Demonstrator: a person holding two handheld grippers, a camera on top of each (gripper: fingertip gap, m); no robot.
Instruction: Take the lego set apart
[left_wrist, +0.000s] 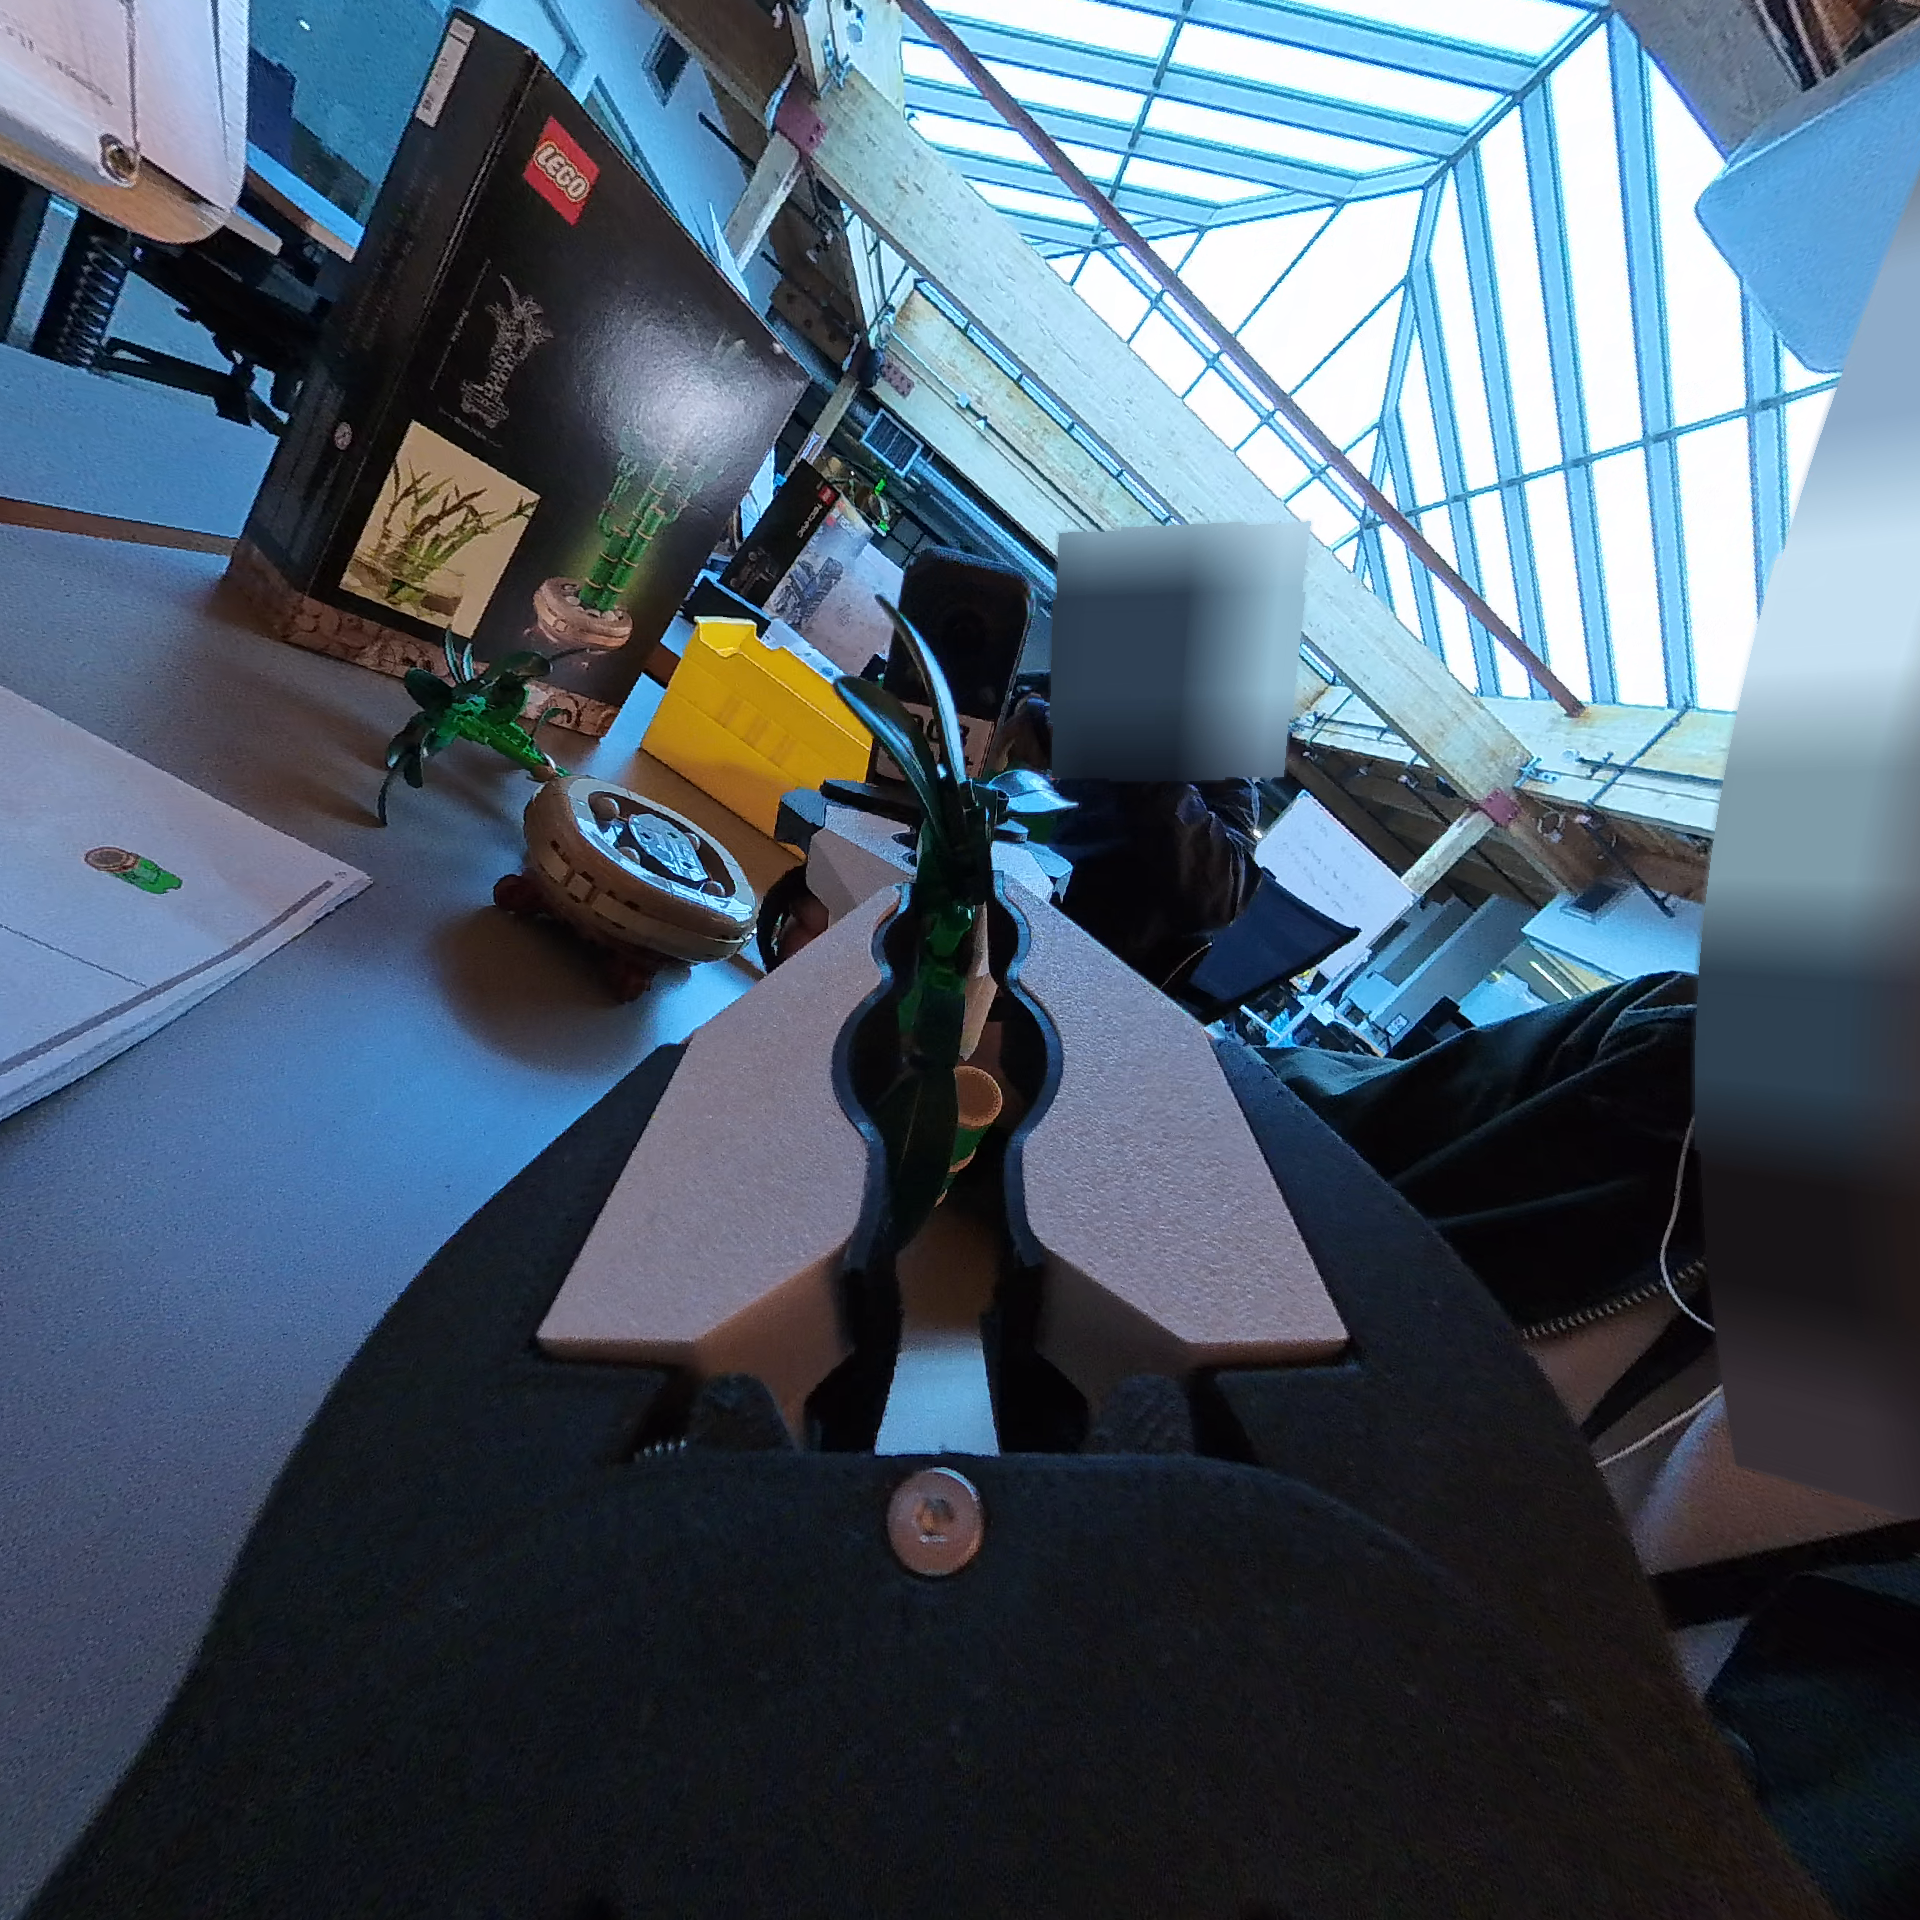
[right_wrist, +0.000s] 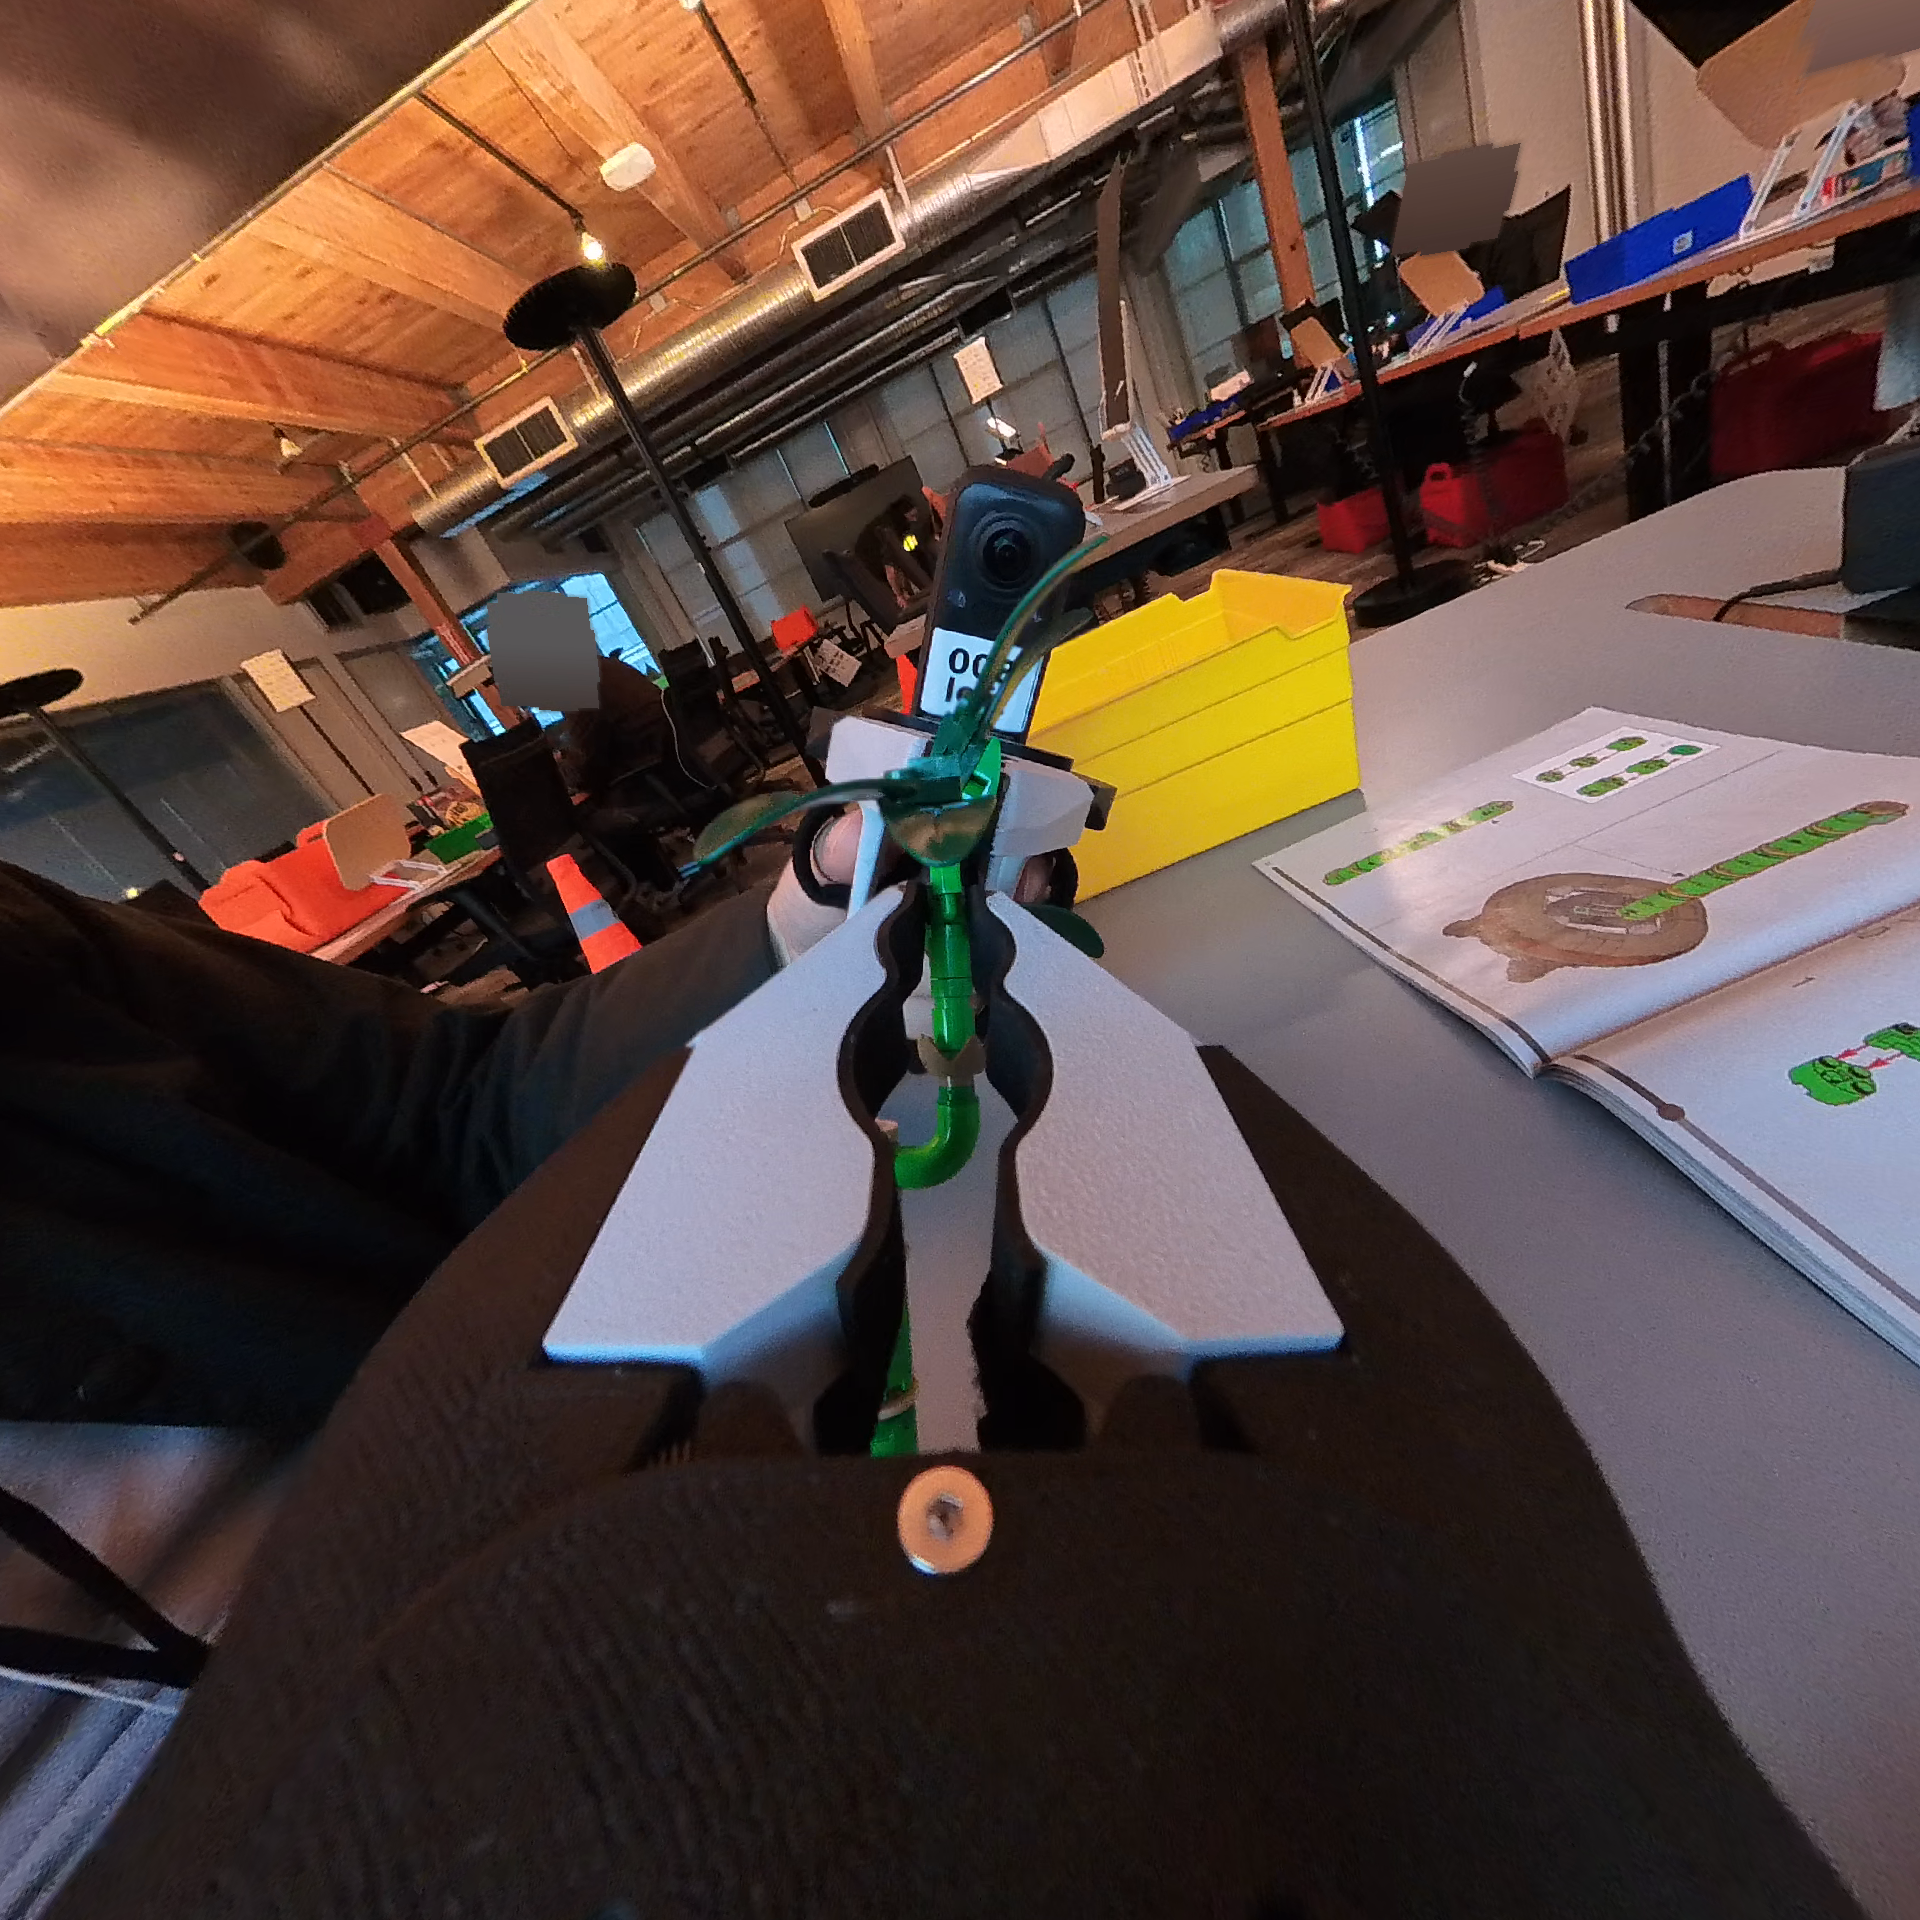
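**Both Grippers Pinched on One Green Stalk**

Holding the same slim piece from opposite ends, the left gripper (left_wrist: 948, 914) and the right gripper (right_wrist: 951, 914) face each other, each one's camera showing just beyond the other's tips. Both pairs of fingers stand nearly closed, pinched on the bamboo stalk (right_wrist: 948, 966), which runs lengthwise down the narrow gap between them.

The stalk is a thin bright-green jointed rod with a curved elbow (right_wrist: 940, 1148) lying further back between the right fingers and a small tan collar partway along. Dark green, blade-like leaves (left_wrist: 914, 717) fan out past the fingertips, some arching up, some to the sides. In the left wrist view a tan round stub sits deep between the fingers beside the green.

Off to the left of the left fingers, on the grey table (left_wrist: 260, 1143), rest a round tan base (left_wrist: 639, 868) on dark red feet and, beyond it, another leafy green stalk (left_wrist: 468, 717) lying on its side. Behind those stands the dark set box (left_wrist: 520, 416). A yellow bin (right_wrist: 1195, 717) sits just past the fingertips, and an open instruction booklet (right_wrist: 1621, 935) lies to the right of the right fingers.

Overhead are timber beams and a glass skylight; the right wrist view shows a wooden ceiling, ducts, workbenches and an orange cone.
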